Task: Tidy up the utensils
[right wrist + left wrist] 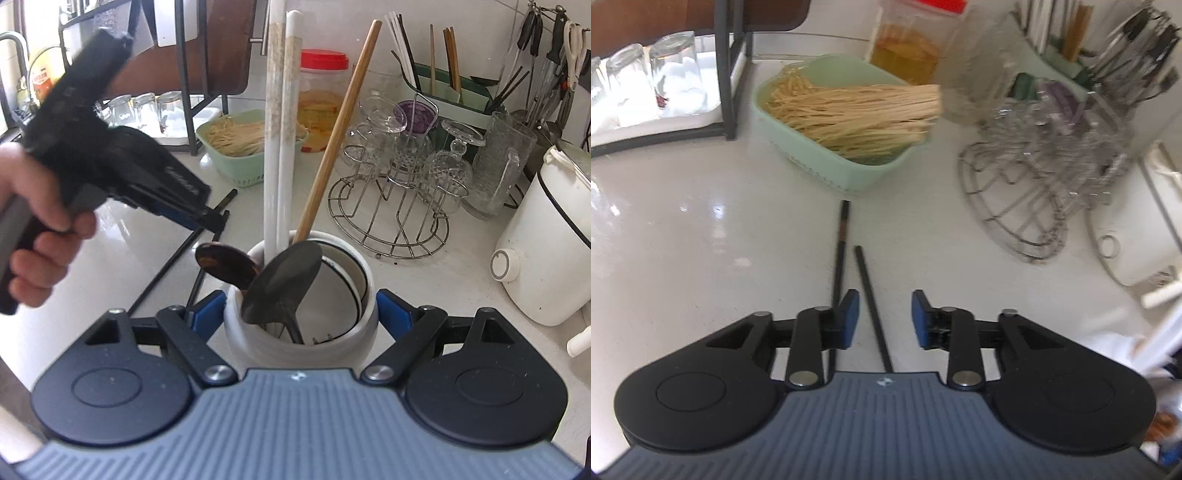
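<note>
- Between the blue-padded fingers of the right gripper stands a white ceramic utensil crock; the pads sit at both its sides, clamped around it as far as the view shows.
- Inside that crock stand a black plastic ladle, a dark brown round spoon, a light wooden stick handle and two long white rods.
- Ahead and to the left of the right gripper, the left gripper hangs low over the glossy white countertop, gripped by the person's hand.
- Seen from the left wrist, the left gripper stands wide open, holding nothing.
- Two thin black chopsticks lie on the countertop: one runs through the gap, the other passes under the left finger.
- Further ahead sits a mint-green plastic basket of pale noodle-like sticks.
</note>
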Demonstrator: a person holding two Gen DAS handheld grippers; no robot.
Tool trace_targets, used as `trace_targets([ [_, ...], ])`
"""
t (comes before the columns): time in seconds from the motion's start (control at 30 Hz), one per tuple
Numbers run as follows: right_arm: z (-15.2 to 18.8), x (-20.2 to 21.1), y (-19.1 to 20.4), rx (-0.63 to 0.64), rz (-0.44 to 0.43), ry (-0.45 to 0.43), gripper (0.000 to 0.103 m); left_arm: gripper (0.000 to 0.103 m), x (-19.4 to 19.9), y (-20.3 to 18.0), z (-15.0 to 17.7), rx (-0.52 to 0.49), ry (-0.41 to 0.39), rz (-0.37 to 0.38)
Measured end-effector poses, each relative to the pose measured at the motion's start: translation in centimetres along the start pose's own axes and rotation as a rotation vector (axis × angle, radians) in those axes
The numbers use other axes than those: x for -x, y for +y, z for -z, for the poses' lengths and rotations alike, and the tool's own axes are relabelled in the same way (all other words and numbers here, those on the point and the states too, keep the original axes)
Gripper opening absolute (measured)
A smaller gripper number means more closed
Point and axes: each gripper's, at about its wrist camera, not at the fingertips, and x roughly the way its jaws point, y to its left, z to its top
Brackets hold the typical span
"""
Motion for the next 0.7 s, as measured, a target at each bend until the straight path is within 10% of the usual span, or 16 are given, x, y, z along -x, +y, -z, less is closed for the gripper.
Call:
trace_targets([
  [0.7,0.4,0.1,-0.7,0.038,-0.045,-0.016,0.089,0.035,-4.1,-2.9,-1.8,-0.125,-0.008,-0.208],
])
